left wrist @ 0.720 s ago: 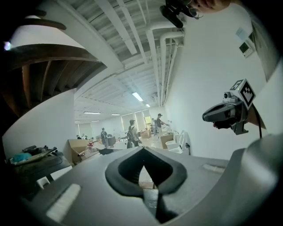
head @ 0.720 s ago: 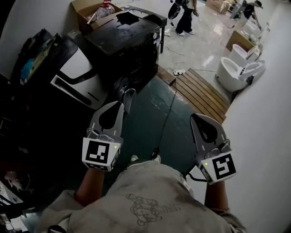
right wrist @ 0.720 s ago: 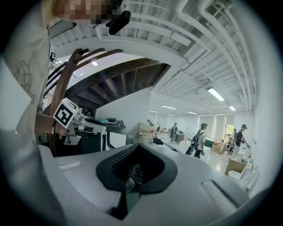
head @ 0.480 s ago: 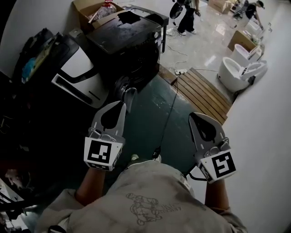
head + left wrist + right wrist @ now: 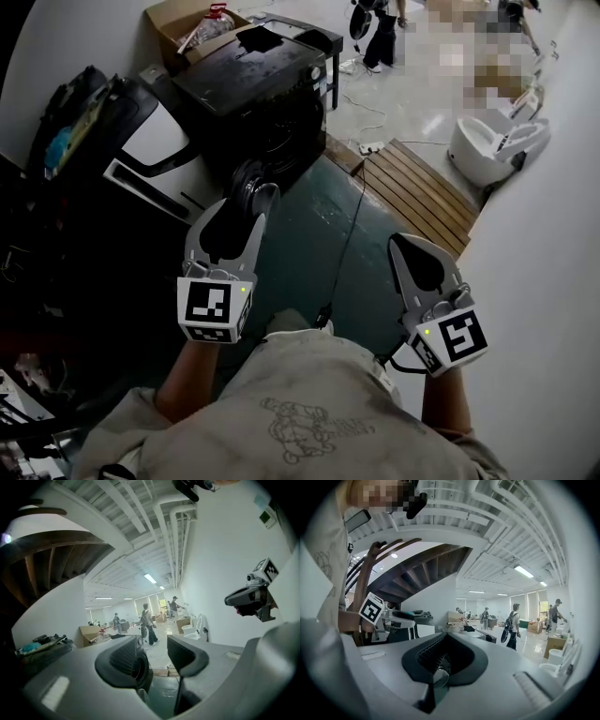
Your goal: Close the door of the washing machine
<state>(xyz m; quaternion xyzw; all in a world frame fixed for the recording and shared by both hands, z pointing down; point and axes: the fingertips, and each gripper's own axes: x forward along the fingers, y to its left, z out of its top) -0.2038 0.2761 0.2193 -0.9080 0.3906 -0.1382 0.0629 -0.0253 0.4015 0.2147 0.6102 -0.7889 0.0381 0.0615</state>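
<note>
The fingers (image 5: 187,656) of the left gripper (image 5: 239,211) stand apart, with nothing clamped between them. In the left gripper view, the round door (image 5: 139,670) of the washing machine (image 5: 253,84) shows through the gap. In the head view, the tips of this gripper lie over the door (image 5: 247,181), which hangs open at the front of the black machine. Whether the tips touch the door cannot be told.

The right gripper (image 5: 401,242) has its fingers (image 5: 417,665) pressed together at the tips and holds nothing. It hangs over the right part of the green floor (image 5: 309,253), well apart from the machine.

The washing machine stands at the far left edge of that green floor. A cardboard box (image 5: 183,19) is behind it, at its far left corner. A thin cable (image 5: 349,230) runs across the floor between the two grippers. A wooden slatted platform (image 5: 412,187) lies along the far right edge of the green floor. White toilets (image 5: 478,141) stand just beyond the platform, by the right wall.
</note>
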